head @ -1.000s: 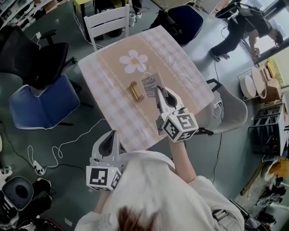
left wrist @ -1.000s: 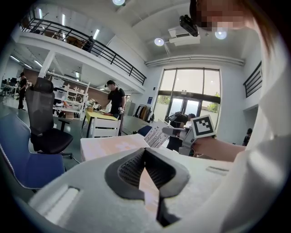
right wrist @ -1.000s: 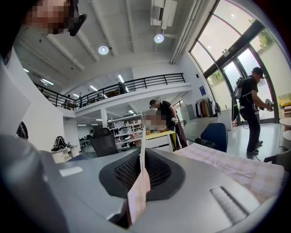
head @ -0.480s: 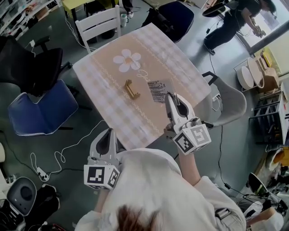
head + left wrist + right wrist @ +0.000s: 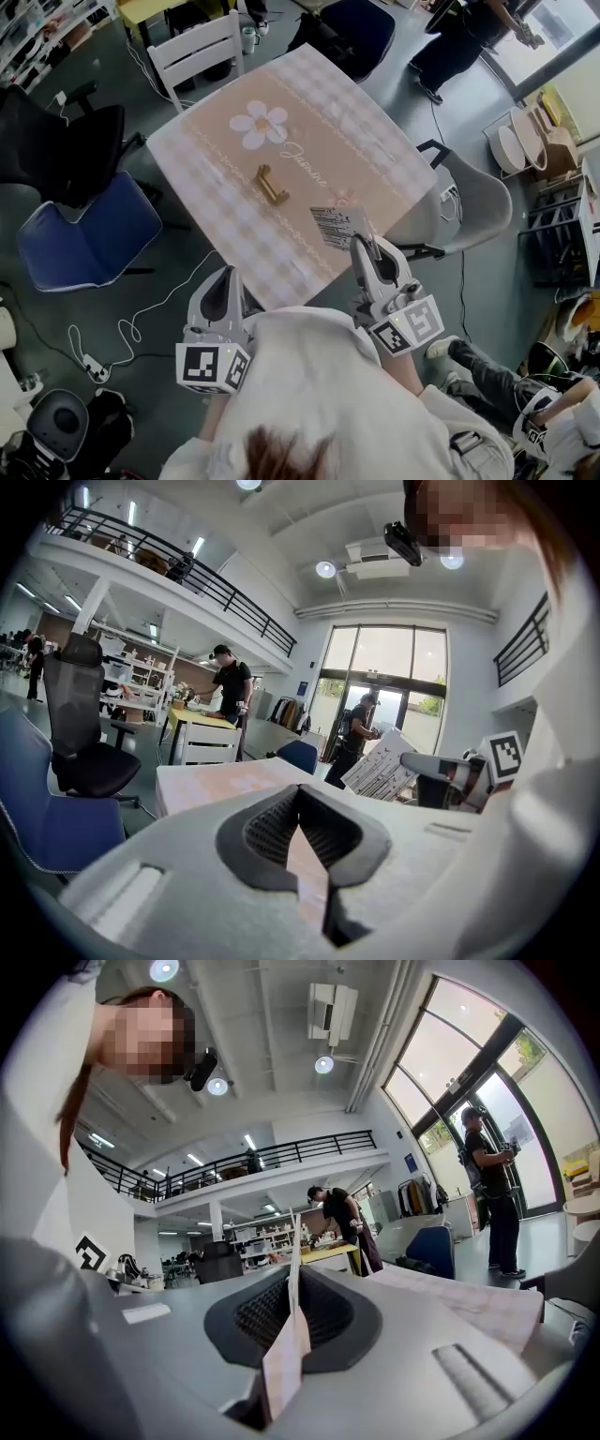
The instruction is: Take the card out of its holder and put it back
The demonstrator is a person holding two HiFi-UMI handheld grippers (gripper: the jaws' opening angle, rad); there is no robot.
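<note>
While the card [image 5: 338,225] is out of its slot and up in the air, I judge the task to be at its halfway point: taken out, not yet put back. My right gripper [image 5: 363,249] has its jaws clenched on the card's near edge; in the right gripper view the card stands edge-on between the pads, upright. The holder [image 5: 273,186], a small gold piece, stands alone on the bench [image 5: 375,141], and the card hangs to its near right, well apart from it, about over the bench's near edge. So from the right jaws the holder lies ahead and to the left. Its long axis runs slantwise, from far left to near right, and I reckon the card's plane will have to be lined up with that line before it goes down into the slot. My left gripper [image 5: 225,286] hovers off the bench's near edge, on the holder's near left, its jaws closed on nothing. Both grippers look about equally far from the holder, but the right one has the card, so the return is its job.
</note>
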